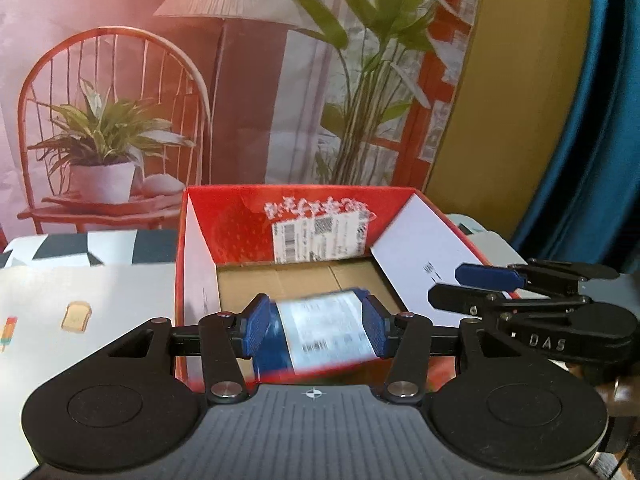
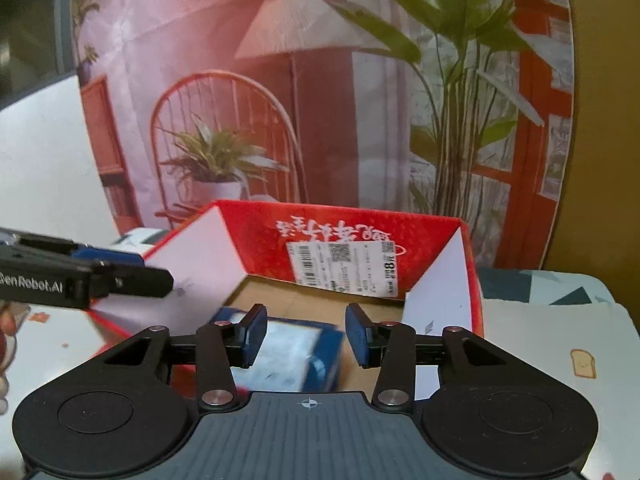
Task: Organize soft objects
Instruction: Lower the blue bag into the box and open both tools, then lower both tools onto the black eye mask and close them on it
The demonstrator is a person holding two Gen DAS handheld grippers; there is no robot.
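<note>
— Over the box, what step is this?

— The drop-off, I judge. An open red carton stands on a table, flaps up and brown floor bare. Both grippers hover above its near edge.

— Where is the soft thing?

— A pack sits low inside the box at the near side, blurred. I cannot tell whether it rests on the floor.

— Does either claw hold it?

— It seems not. From its own camera the left gripper frames the pack between spread pads. The right camera, though, shows that claw's fingers over the left flap with nothing in them. The right gripper is spread too, with the pack below and left of its gap.

— What comes next?

— Probably lifting both claws clear without snagging the flaps, then fetching another item.

— How does the pack look?

— Dark blue and squashy, like a wrapped tissue pack, with a big white label and a barcode.
</note>
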